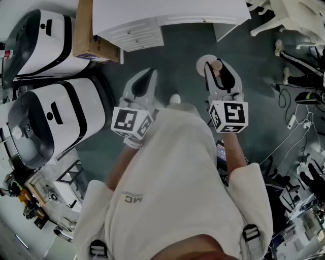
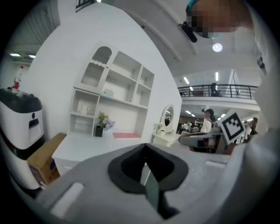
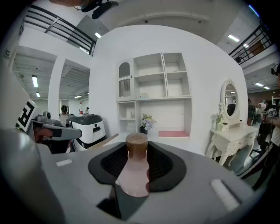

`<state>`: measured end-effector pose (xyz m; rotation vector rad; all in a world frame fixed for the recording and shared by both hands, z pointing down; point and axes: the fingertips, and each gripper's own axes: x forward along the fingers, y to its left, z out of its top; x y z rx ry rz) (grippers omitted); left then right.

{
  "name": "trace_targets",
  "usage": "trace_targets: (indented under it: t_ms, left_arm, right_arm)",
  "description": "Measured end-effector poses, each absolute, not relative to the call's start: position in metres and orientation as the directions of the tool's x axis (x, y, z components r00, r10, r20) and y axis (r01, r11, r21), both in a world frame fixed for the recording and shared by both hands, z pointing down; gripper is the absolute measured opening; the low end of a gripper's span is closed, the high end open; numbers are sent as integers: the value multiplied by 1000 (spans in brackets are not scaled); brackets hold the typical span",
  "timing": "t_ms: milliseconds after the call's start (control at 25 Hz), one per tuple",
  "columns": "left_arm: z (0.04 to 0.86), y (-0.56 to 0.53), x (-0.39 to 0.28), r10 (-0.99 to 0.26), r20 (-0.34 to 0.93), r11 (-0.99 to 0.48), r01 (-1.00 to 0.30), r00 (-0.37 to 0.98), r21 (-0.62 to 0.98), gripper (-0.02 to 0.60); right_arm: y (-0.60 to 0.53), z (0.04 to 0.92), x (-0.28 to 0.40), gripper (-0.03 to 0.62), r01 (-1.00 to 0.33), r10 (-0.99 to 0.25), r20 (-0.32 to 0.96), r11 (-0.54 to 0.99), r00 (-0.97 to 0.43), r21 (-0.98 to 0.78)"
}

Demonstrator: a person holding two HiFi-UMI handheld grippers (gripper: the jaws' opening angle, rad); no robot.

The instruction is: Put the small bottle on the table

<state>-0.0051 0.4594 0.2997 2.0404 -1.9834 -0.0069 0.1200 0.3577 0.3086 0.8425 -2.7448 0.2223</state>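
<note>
1. The small bottle (image 3: 133, 179) has a smooth, pale pink body with rounded shoulders and a matte brown round cap. The right gripper (image 3: 136, 153) has it pinched between its dark textured jaws, over the grey floor (image 1: 177, 56) and short of the white table (image 1: 167, 12).
2. The head view only catches the cap past the jaw tips, while the right gripper view shows the body too. The left gripper (image 2: 146, 175) has its jaws pressed together with nothing in them.
3. The bottle's long axis runs along the jaws, cap pointing away from the person toward the table.

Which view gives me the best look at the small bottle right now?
The right gripper view: the small bottle stands between the right gripper's jaws, pale body and brown cap both plain. The head view shows only its cap poking out past that gripper. The left gripper view does not show it.
</note>
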Motion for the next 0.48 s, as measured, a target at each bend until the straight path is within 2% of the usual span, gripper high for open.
trace_targets:
  t_ms: [480]
  left_arm:
    - [302, 460, -7, -978, 203, 1, -977, 43, 212, 0]
  right_arm:
    - [357, 309, 121, 138, -572, -531, 284, 816, -798, -80]
